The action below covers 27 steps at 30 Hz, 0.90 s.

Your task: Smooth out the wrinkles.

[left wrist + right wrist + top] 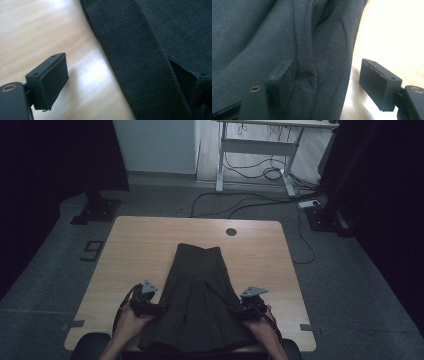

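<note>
Bench edges: I see the dark skirt (199,292) lying on the wooden bench (145,245), its hem reaching the near edge beside both of my claws.
Open room: Bare wood lies outside each claw, toward the bench's side edges, and a wide strip lies beyond the waistband, where a small round dark spot (231,232) marks the board.
Left claw: My left claw (161,308) sits at the skirt's left edge, jaws spread wide; in the left gripper view one pad hangs over bare wood, the other is against the cloth at the frame's right, and the cloth's edge (150,62) runs between them, unpinched.
Right claw: My right claw (235,311) sits at the skirt's right edge, jaws well apart; in the right gripper view one jaw rests on the fabric (262,37) beside a raised seam, the other stands over the wood, and the skirt's border lies between them, not clamped.
Skirt axis: The long axis runs straight away from the claws, narrow waistband far, flared hem near.
Materials: The skirt is a matte, finely ribbed dark weave with pleat folds; the bench is pale wood grain with a glossy sheen; the claw pads are black blocks.
</note>
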Each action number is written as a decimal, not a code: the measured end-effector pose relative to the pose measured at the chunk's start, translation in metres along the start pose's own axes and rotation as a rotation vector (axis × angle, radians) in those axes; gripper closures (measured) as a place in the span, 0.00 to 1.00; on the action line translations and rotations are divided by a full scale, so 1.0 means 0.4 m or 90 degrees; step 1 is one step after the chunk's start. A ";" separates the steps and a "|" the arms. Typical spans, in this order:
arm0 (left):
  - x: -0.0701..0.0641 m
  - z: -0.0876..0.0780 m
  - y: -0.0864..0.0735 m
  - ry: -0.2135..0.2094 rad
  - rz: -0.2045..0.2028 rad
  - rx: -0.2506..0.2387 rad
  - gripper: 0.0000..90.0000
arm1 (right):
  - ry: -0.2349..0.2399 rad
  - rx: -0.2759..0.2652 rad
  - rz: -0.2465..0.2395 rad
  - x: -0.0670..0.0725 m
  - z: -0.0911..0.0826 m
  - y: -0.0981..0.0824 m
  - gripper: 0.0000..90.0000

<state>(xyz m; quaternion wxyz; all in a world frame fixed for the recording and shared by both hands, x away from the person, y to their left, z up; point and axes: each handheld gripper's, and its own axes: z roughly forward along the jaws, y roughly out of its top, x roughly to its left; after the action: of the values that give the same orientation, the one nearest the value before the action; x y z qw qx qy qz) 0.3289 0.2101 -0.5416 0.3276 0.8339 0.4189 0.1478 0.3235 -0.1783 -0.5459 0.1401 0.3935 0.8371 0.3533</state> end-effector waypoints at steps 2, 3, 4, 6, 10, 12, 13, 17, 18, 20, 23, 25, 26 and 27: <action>-0.002 -0.002 -0.005 -0.008 -0.005 -0.002 0.11 | 0.002 -0.001 -0.003 0.003 -0.006 -0.007 0.31; 0.000 -0.002 -0.004 -0.010 -0.004 -0.001 0.11 | 0.002 0.001 -0.003 0.004 -0.007 -0.007 0.31; 0.001 -0.002 -0.001 -0.013 0.000 0.002 0.11 | 0.003 0.004 -0.004 0.003 -0.007 -0.005 0.31; 0.006 -0.002 0.007 -0.022 0.010 0.007 0.11 | 0.012 0.017 -0.005 -0.002 -0.006 0.003 0.30; 0.020 -0.006 0.034 -0.017 0.029 0.006 0.11 | 0.016 0.018 -0.008 -0.009 -0.010 0.031 0.27; 0.030 -0.007 0.052 -0.013 0.034 0.002 0.11 | 0.021 0.009 -0.012 -0.012 -0.013 0.050 0.26; 0.036 -0.006 0.062 -0.013 0.034 -0.002 0.11 | 0.022 0.004 -0.011 -0.014 -0.014 0.060 0.25; 0.055 0.000 0.103 -0.014 0.034 -0.009 0.11 | 0.022 -0.013 -0.007 -0.026 -0.010 0.098 0.24; 0.059 0.003 0.112 -0.014 0.034 -0.011 0.11 | 0.022 -0.016 -0.006 -0.030 -0.008 0.106 0.23; 0.065 0.009 0.130 -0.015 0.036 -0.014 0.11 | 0.025 -0.022 0.000 -0.036 -0.004 0.123 0.22; 0.075 0.019 0.154 -0.018 0.032 -0.020 0.11 | 0.029 -0.028 0.007 -0.045 0.006 0.145 0.21; 0.081 0.027 0.170 -0.021 0.028 -0.025 0.12 | 0.034 -0.029 0.013 -0.051 0.015 0.158 0.20; 0.084 0.031 0.178 -0.020 0.027 -0.026 0.12 | 0.037 -0.029 0.016 -0.053 0.020 0.165 0.20; 0.086 0.036 0.186 -0.019 0.027 -0.026 0.12 | 0.037 -0.029 0.018 -0.056 0.026 0.172 0.19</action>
<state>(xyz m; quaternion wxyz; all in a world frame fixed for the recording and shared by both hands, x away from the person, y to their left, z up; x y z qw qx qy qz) 0.4022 0.1990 -0.5033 0.3473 0.8380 0.3929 0.1507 0.3820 -0.1600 -0.5058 0.1197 0.3913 0.8269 0.3858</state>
